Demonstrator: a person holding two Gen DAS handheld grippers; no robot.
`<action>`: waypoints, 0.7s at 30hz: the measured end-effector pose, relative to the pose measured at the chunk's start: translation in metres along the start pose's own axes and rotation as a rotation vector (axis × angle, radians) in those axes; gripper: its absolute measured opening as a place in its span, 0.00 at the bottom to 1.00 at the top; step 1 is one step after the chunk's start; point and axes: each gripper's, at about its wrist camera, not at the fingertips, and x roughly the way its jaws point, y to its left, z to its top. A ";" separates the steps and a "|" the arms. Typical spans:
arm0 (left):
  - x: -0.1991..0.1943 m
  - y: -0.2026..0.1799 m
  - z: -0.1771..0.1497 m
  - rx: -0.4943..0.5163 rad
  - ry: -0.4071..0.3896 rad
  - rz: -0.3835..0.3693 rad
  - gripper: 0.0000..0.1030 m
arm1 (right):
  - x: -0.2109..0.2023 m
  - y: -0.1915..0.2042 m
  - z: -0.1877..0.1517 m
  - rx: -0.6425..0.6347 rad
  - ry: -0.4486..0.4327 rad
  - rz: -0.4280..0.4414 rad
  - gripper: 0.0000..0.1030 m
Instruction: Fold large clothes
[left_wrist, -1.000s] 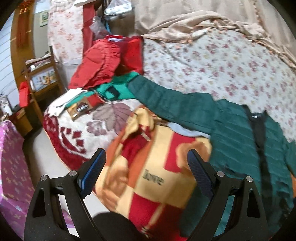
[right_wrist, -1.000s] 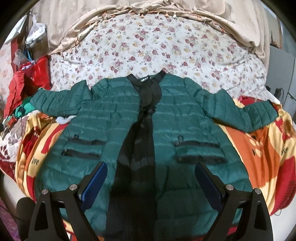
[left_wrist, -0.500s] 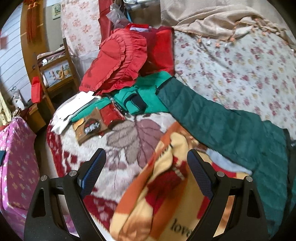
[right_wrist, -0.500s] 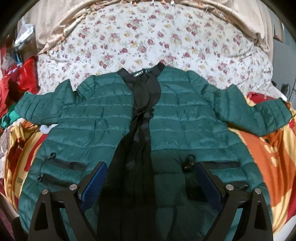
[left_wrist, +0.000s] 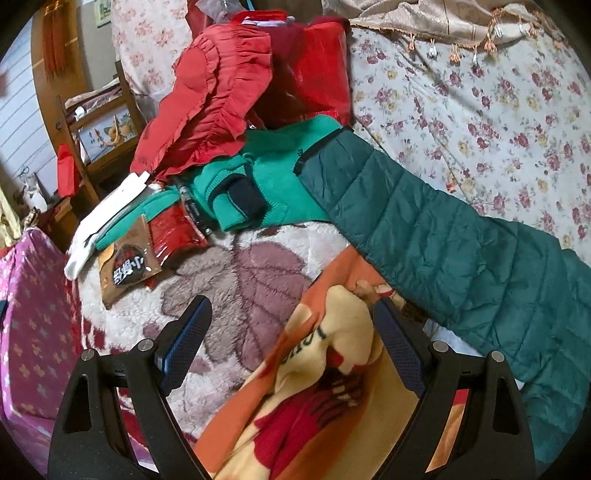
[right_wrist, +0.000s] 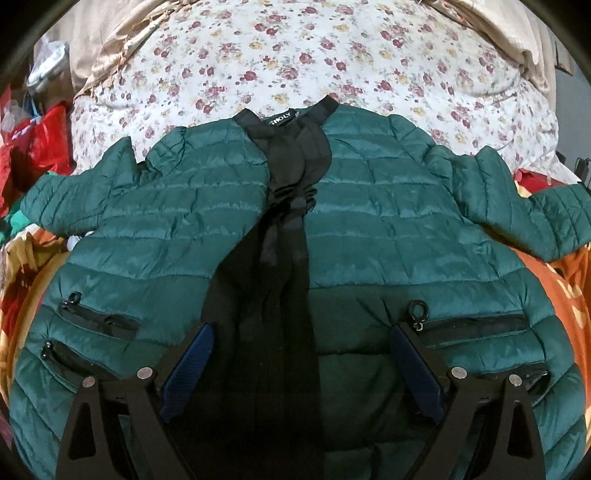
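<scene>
A dark green quilted jacket (right_wrist: 369, 221) lies face up and spread open on the bed, with a black lining strip down its middle and both sleeves stretched out. My right gripper (right_wrist: 301, 328) is open and empty, low over the jacket's lower front between the zip pockets. In the left wrist view the jacket's sleeve (left_wrist: 424, 229) runs diagonally, its cuff on a light green garment (left_wrist: 273, 177). My left gripper (left_wrist: 291, 314) is open and empty, above the orange and yellow blanket (left_wrist: 325, 387), short of the sleeve.
A red ruffled garment (left_wrist: 207, 99) and a red bag (left_wrist: 317, 70) are piled at the bed's far left. Snack packets (left_wrist: 129, 266) lie on a leaf-patterned fleece (left_wrist: 240, 280). A floral sheet (right_wrist: 295, 55) covers the bed beyond. A wooden chair (left_wrist: 99, 129) stands left.
My left gripper has swung left and forward towards the sleeve cuff and clothes pile. My right gripper has moved closer in over the jacket's front. Both stayed open.
</scene>
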 end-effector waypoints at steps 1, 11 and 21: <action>0.002 -0.003 0.000 0.006 -0.002 0.007 0.87 | 0.001 0.000 -0.001 0.001 0.000 0.001 0.93; 0.022 -0.021 0.021 -0.009 -0.022 0.020 0.87 | 0.006 -0.001 -0.004 0.000 -0.005 0.017 0.95; 0.099 -0.044 0.085 0.006 0.120 -0.083 0.87 | 0.007 0.000 -0.006 -0.001 -0.010 0.025 0.97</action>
